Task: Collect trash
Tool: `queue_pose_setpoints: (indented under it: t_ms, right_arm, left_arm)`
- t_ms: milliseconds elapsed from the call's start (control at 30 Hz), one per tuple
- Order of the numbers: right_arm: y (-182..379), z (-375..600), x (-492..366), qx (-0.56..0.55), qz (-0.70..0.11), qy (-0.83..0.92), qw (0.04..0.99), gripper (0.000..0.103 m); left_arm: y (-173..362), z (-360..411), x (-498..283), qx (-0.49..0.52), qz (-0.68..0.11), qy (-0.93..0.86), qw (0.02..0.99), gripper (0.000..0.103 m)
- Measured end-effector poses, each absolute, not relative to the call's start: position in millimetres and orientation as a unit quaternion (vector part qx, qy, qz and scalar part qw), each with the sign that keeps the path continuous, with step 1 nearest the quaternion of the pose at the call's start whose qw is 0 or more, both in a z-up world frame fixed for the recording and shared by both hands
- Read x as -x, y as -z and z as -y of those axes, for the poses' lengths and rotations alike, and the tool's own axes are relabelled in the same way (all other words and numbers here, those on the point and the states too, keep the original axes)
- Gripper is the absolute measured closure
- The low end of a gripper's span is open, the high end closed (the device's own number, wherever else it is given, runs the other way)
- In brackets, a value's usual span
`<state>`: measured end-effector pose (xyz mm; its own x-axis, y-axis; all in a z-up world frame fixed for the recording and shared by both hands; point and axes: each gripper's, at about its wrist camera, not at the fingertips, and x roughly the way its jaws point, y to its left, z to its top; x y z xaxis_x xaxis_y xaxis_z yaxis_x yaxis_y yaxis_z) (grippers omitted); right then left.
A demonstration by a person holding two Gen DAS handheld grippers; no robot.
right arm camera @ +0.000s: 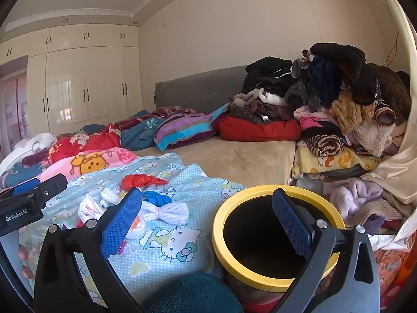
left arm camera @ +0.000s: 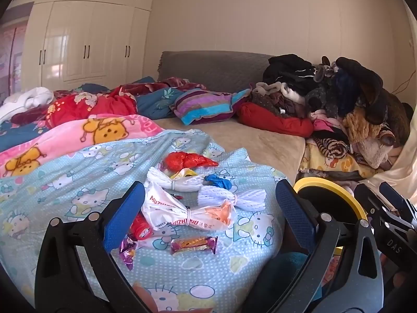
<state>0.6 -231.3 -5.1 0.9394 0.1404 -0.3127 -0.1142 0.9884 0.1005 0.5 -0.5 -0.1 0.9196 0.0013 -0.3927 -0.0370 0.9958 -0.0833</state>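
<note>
Two grippers point out over a messy bed, and both have their blue fingers spread wide with nothing between them. The left gripper (left arm camera: 208,214) hangs over a bunch of trash on a light blue sheet with cartoon cats (left arm camera: 65,177). The right gripper (right arm camera: 206,224) hangs over the edge of a bin with a yellow rim (right arm camera: 221,247), which stands at the near right corner of the bed. The bin looks dark inside, and I cannot tell if anything is in it.

The trash lies close together on the blue sheet, to the left of the bin. Farthest away is a crumpled red plastic bag (left arm camera: 190,159). Just in front of it is a white foam net tied in the middle (left arm camera: 173,181), and a small scrunched blue bag (left arm camera: 218,181) sits to its right. A second white foam net (left arm camera: 232,198) lies a bit nearer. Nearer again is a white plastic bag with red letters (left arm camera: 182,212), tied like a bow. A small red wrapper (left arm camera: 140,229) peeks out by the left finger. Nearest of all are a purple snack wrapper (left arm camera: 194,245) lying flat and a crinkled purple wrapper (left arm camera: 127,251) to its left.

Far across the bed there is a striped pillow (left arm camera: 206,105) and a red pillow (left arm camera: 276,120). A big pile of clothes (left arm camera: 338,99) fills the right side. A pink blanket with yellow bears (left arm camera: 78,135) lies on the left. Tall cream wardrobes (left arm camera: 86,44) stand against the far left wall.
</note>
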Motion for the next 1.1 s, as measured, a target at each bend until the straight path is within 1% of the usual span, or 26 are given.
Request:
queue_pose_setpoints:
  t_ms: [1100]
  right_arm:
    - [2.9,230.1,0.3,-0.039,-0.158,-0.062,0.985,0.006]
  left_arm:
    - [-0.2,-0.5,0.4,0.052,-0.192,-0.008,0.98,0.011]
